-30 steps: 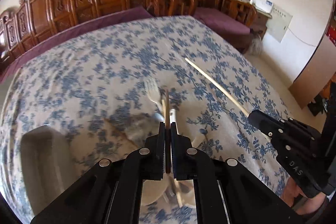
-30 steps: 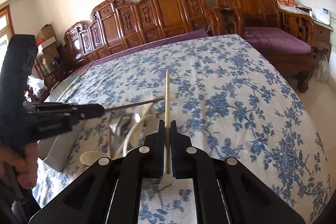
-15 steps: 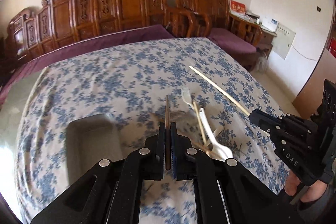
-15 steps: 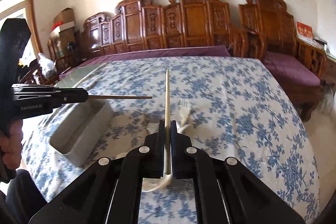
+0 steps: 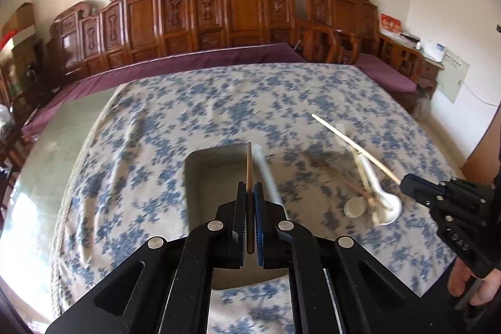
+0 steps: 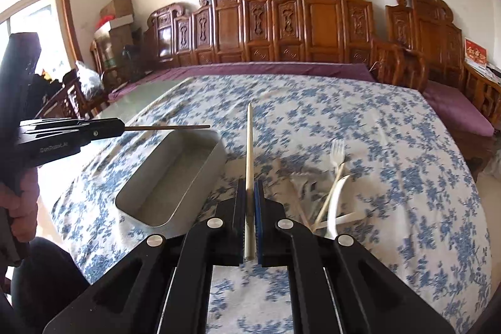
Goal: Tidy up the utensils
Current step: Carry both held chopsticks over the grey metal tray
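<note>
Under the left gripper (image 5: 249, 187), the near end of the grey tray (image 6: 175, 177) is cut off by its black fingers, and the pile of white fork (image 6: 337, 150), spoon and sticks is blurred. The left gripper pinches a brown chopstick (image 5: 249, 165) above the tray; the right gripper (image 6: 249, 187) pinches a pale chopstick (image 6: 249, 143) just beside the tray, over the flowered cloth (image 6: 407, 177)

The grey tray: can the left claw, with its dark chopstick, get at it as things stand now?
Probably yes. The left claw is shut on the dark chopstick, which already points over the open, empty-looking tray. Nothing stands between them; the right claw stays off to the side.
</note>
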A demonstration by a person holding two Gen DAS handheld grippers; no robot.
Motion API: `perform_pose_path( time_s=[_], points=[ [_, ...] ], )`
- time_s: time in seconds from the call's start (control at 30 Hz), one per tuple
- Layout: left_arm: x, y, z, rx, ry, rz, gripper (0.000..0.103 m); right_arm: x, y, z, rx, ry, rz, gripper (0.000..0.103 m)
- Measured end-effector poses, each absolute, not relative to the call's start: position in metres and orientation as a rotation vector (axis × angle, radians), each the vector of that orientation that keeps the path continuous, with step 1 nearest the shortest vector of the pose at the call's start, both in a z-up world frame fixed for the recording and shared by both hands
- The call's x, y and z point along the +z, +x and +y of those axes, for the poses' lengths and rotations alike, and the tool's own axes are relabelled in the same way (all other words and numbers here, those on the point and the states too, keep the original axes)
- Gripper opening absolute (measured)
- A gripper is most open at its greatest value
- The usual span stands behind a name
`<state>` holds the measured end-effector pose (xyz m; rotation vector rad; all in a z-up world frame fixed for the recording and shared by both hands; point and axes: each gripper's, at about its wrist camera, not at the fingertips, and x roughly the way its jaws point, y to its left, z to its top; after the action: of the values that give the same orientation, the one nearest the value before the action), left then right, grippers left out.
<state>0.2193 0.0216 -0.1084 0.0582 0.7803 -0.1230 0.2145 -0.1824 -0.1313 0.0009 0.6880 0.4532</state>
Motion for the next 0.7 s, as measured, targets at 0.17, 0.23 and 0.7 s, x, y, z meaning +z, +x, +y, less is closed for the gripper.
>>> perform_pose_path(
  time_s=[0.17, 0.23, 0.7],
  points=[
    [-0.128, 0.219, 0.041, -0.089, 0.038, 0.804, 0.004, -0.134, 0.213, -0.16, 0.478, -0.032, 0.715, 0.006],
    [-0.136, 0.22, 0.047, -0.08, 0.034, 0.81, 0.004, -0.135, 0.214, -0.153, 0.494, -0.036, 0.726, 0.006],
    [-0.166, 0.231, 0.054, -0.081, -0.003, 0.851, 0.004, -0.144, 0.219, -0.106, 0.546, -0.114, 0.777, 0.006]
  ],
)
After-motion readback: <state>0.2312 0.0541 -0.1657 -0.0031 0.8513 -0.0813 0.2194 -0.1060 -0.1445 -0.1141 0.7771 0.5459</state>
